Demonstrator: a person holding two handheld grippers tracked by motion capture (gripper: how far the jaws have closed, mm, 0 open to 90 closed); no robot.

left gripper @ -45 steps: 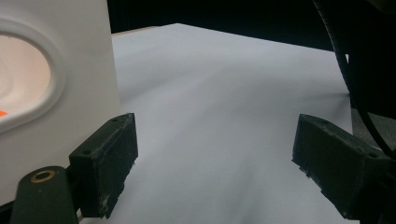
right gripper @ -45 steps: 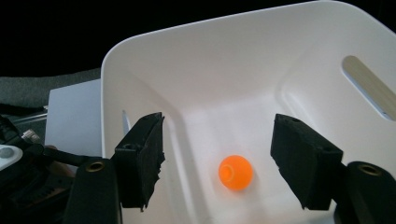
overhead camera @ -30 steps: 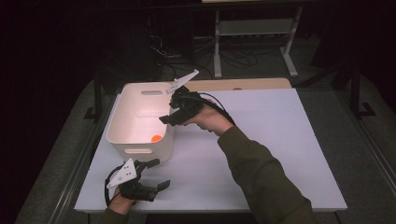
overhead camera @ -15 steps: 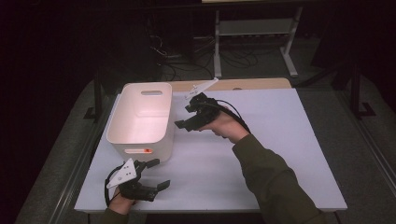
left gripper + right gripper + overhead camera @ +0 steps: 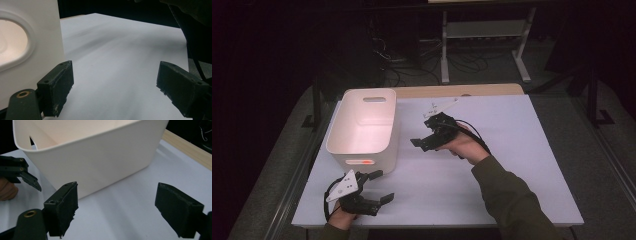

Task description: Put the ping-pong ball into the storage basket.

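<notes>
A white plastic bin [image 5: 362,125] with slotted handles stands on the left half of the white table [image 5: 522,165]. An orange patch [image 5: 367,161] glows through the slot in its near wall. My right gripper [image 5: 422,135] hovers low just right of the bin, pointing at its side wall [image 5: 95,157]. Its jaws have just been opening, and my right gripper [image 5: 117,212] is open with nothing between them. My left gripper [image 5: 382,186] rests near the table's front edge, below the bin's near wall [image 5: 37,37]. My left gripper [image 5: 115,90] is open and empty.
A wooden strip [image 5: 452,91] runs along the table's far edge, with a metal stand [image 5: 482,30] and cables on the floor behind. The right half of the table top is bare. A dark sleeve [image 5: 195,37] crosses the left gripper view's upper right.
My right gripper has moved from over the bin's far right corner to its right side and down toward the table, its jaws spreading. My left gripper has stayed put.
</notes>
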